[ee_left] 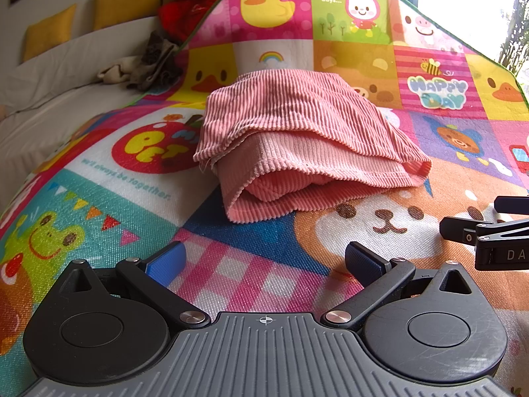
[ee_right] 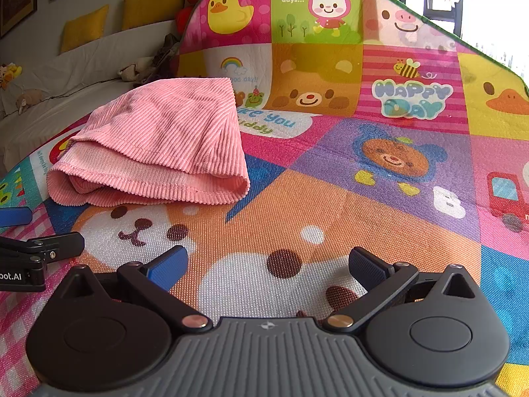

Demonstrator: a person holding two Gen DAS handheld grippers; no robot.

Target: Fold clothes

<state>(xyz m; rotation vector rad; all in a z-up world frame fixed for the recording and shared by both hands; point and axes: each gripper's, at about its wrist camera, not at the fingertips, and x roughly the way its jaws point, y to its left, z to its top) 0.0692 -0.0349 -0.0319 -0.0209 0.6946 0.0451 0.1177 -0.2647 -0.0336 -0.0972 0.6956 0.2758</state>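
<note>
A pink ribbed garment [ee_left: 297, 135] lies folded into a thick bundle on a colourful cartoon play mat [ee_left: 251, 274]. It also shows in the right wrist view [ee_right: 158, 145], at the left. My left gripper [ee_left: 264, 261] is open and empty, low over the mat, a short way in front of the bundle. My right gripper [ee_right: 267, 264] is open and empty, low over the mat, to the right of the bundle. The right gripper's fingers [ee_left: 476, 228] show at the right edge of the left wrist view. The left gripper's fingers [ee_right: 49, 244] show at the left edge of the right wrist view.
The mat [ee_right: 380, 198] covers a bed with a white sheet [ee_left: 53, 106]. Yellow cushions [ee_left: 125, 0] line the back wall. A red fabric heap [ee_left: 191, 3] and a crumpled beige-brown cloth [ee_left: 145, 63] lie beyond the mat's far left edge. A bright window [ee_right: 489, 3] is at the right.
</note>
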